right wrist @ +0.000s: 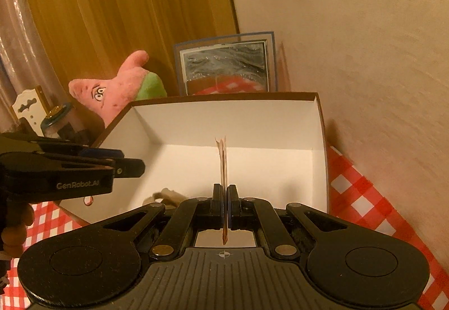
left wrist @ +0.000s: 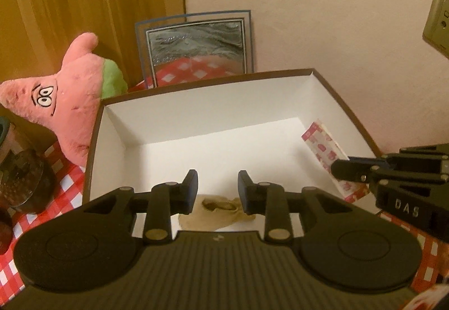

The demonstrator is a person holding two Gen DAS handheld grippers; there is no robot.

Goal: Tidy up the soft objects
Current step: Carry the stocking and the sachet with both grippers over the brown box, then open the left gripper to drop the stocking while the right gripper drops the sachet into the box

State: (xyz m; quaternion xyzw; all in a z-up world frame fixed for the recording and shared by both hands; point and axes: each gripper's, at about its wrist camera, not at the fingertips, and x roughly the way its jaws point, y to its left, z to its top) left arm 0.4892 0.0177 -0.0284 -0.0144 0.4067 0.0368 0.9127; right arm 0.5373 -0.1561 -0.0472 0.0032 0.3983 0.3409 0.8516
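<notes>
The left hand-held gripper (left wrist: 217,192) hovers over the near edge of the white-lined box (left wrist: 179,124), its jaws spread apart and holding nothing; a crumpled beige cloth (left wrist: 221,210) lies on the box floor just below and between them. The right hand-held gripper (right wrist: 224,197) is clamped on a thin pink-patterned packet (right wrist: 223,161), held upright over the box's right side. A pink starfish plush (left wrist: 67,102) leans beside the box's far left corner on the checkered bench (right wrist: 364,197).

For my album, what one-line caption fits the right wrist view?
Right gripper holds a thin patterned packet edge-on over an open white box.
</notes>
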